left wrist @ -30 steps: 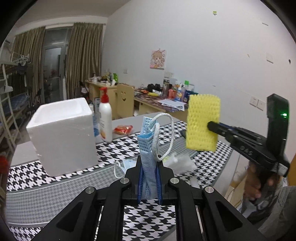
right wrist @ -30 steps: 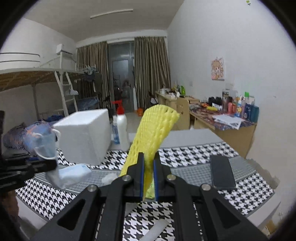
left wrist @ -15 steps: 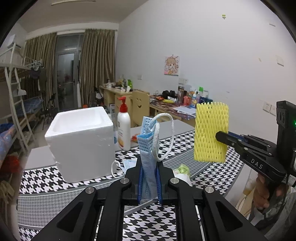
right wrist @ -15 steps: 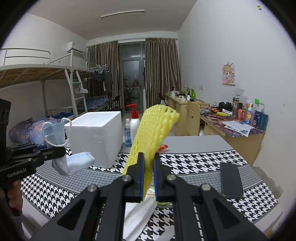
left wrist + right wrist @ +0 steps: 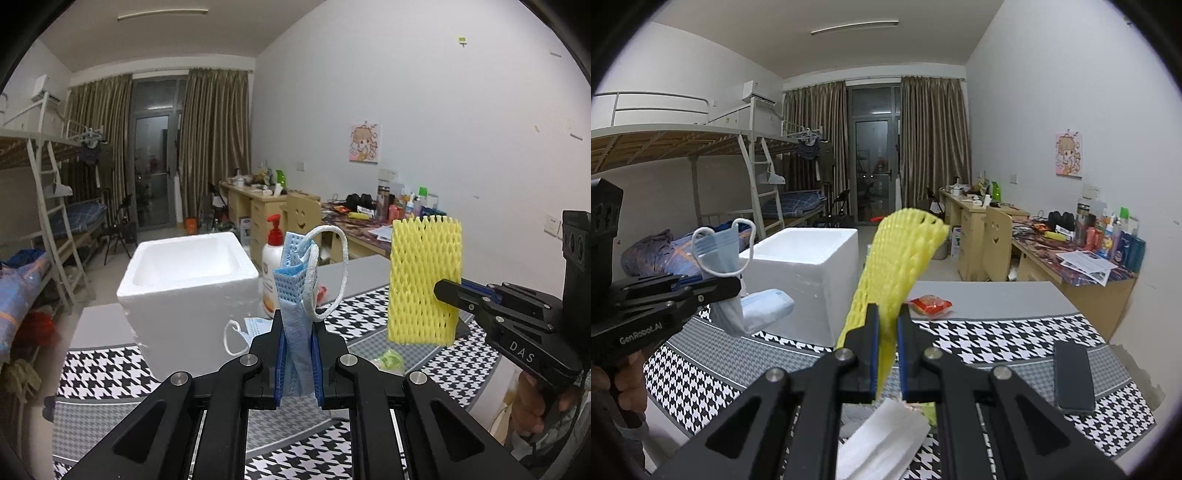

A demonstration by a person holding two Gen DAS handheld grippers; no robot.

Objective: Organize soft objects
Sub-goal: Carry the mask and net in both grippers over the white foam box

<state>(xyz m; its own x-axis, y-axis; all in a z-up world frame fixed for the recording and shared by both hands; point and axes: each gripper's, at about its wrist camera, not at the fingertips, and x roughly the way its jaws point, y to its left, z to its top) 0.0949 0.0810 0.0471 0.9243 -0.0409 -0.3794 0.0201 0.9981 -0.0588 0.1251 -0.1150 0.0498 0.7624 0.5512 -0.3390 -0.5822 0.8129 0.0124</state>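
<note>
Raised higher, crumpled blue mask [image 5: 297, 317] and yellow foam net [image 5: 894, 266] dangle

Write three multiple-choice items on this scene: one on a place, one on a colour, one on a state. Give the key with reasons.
1. Where does the pump bottle stand?
A. beside the foam box
B. inside the foam box
C. on the floor

2. What colour is the foam net sleeve?
A. red
B. yellow
C. white

3. What is the left claw doing?
A. gaping with nothing between its pads
B. lying on the tablecloth
C. pinching a blue face mask

Key: 1 A, it stands on the table by the box wall; 2 B, the mesh in the right claw is yellow; 3 C, the mask sits between its pads.
</note>
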